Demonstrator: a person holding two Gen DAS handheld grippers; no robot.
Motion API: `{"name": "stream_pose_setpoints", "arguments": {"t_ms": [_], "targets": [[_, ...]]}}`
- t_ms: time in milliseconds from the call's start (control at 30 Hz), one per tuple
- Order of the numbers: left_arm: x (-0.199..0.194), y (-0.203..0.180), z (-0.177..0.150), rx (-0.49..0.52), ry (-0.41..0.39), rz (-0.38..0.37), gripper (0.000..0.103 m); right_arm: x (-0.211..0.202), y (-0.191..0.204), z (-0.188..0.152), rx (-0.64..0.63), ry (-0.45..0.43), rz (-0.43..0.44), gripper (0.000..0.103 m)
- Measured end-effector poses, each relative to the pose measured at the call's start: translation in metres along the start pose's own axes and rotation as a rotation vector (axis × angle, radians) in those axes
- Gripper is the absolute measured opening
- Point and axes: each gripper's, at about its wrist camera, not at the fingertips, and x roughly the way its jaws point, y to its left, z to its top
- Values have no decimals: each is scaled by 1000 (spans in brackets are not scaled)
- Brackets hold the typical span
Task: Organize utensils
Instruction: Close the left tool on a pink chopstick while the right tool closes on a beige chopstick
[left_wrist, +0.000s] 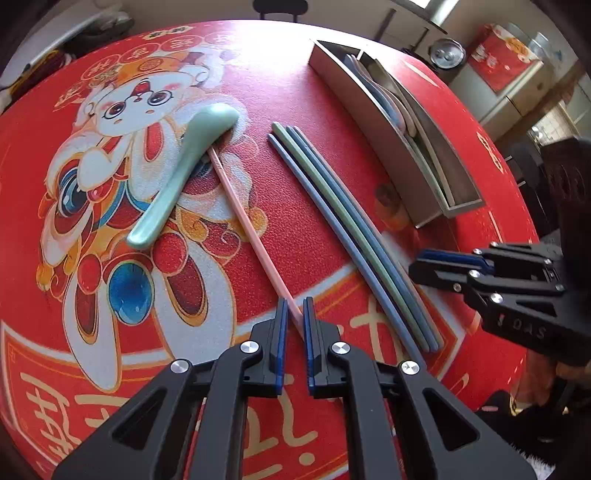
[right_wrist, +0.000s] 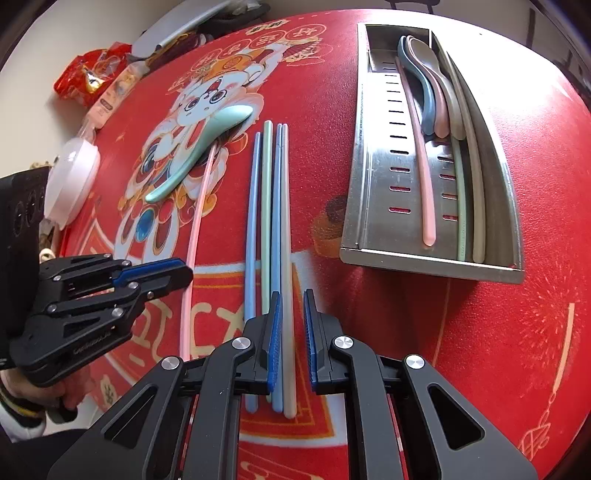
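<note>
A mint green spoon (left_wrist: 184, 162) lies on the red table mat, its bowl resting on the far end of a single pink chopstick (left_wrist: 251, 232). My left gripper (left_wrist: 294, 306) is open, its jaws either side of the pink chopstick's near end. Several blue, green and grey chopsticks (right_wrist: 271, 229) lie side by side in the middle. My right gripper (right_wrist: 291, 302) is open over their near ends, the grey one running between its jaws. The steel utensil tray (right_wrist: 369, 166) at the right holds spoons (right_wrist: 430, 85) and chopsticks.
A white lidded container (right_wrist: 72, 181) and red snack packets (right_wrist: 88, 74) sit at the mat's far left edge. A red box (left_wrist: 506, 55) and a metal lid (left_wrist: 447, 53) stand beyond the tray. The mat's round edge drops off on the right.
</note>
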Motion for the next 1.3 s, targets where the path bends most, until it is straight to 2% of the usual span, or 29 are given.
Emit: {"name": "stream_pose_setpoints", "arguments": {"t_ms": [167, 233, 333, 400, 533, 667, 900, 1300], "targets": [[-1, 2, -2, 68, 25, -12, 8, 8, 4, 5, -13, -2, -42, 12], [-2, 5, -2, 72, 32, -19, 9, 11, 6, 7, -22, -2, -47, 12], [-1, 10, -2, 63, 35, -21, 16, 14, 12, 8, -46, -4, -84, 11], [-3, 17, -4, 48, 32, -34, 17, 15, 14, 8, -57, -4, -97, 11], [-4, 19, -5, 52, 37, -33, 17, 12, 14, 2, -60, 24, -108, 8], [-6, 20, -7, 58, 54, -38, 15, 8, 8, -9, -35, 66, -81, 7], [-8, 29, -10, 13, 50, -45, 15, 7, 7, -9, -22, 88, -71, 7], [-3, 26, 3, -44, 32, -22, 15, 16, 16, 15, -39, 57, -150, 9]]}}
